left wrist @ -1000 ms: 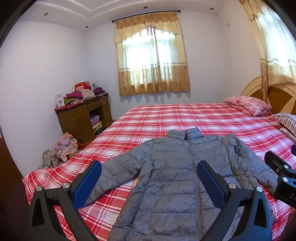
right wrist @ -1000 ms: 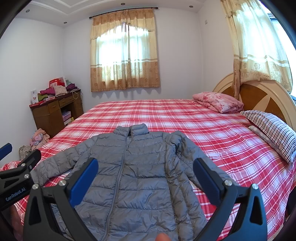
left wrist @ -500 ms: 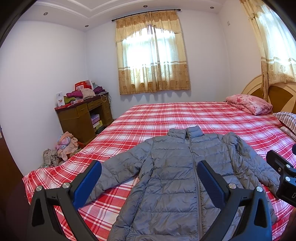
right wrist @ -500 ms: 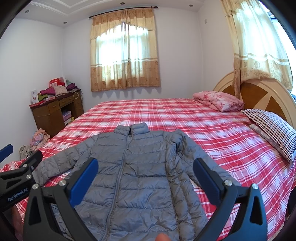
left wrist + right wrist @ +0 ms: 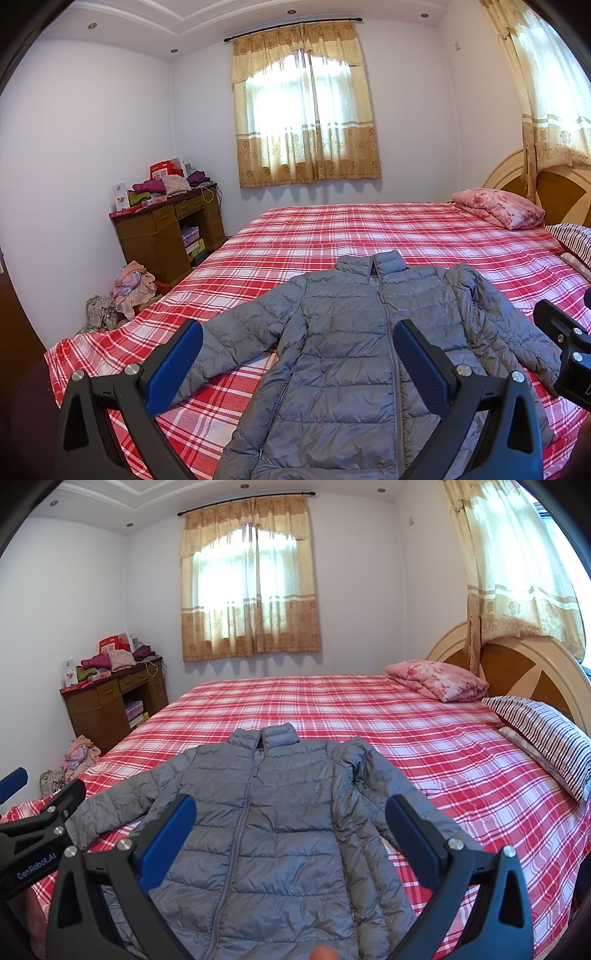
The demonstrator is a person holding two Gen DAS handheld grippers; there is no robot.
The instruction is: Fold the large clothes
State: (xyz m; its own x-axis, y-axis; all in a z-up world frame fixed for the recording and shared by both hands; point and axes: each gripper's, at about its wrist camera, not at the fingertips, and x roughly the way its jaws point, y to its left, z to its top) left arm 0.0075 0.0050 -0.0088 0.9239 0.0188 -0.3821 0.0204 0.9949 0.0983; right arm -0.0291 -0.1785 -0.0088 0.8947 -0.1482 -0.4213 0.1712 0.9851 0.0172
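Note:
A grey quilted puffer jacket [image 5: 354, 354] lies face up and zipped on the red plaid bed [image 5: 369, 236], collar toward the window. Its left sleeve spreads out to the side; its right sleeve lies alongside the body. It also shows in the right wrist view [image 5: 280, 827]. My left gripper [image 5: 297, 354] is open and empty, held above the jacket's lower left part. My right gripper [image 5: 290, 829] is open and empty, held above the jacket's middle. The right gripper's edge shows in the left wrist view [image 5: 565, 354], and the left gripper's edge shows in the right wrist view [image 5: 40, 819].
A folded pink quilt [image 5: 436, 679] and a striped pillow [image 5: 543, 731] lie near the wooden headboard [image 5: 524, 664]. A wooden desk [image 5: 166, 232] piled with clothes stands at the left wall, with a clothes heap [image 5: 125, 291] on the floor.
Both grippers have shifted very slightly; the jacket sits a touch higher in both views. Nothing was gripped or released.

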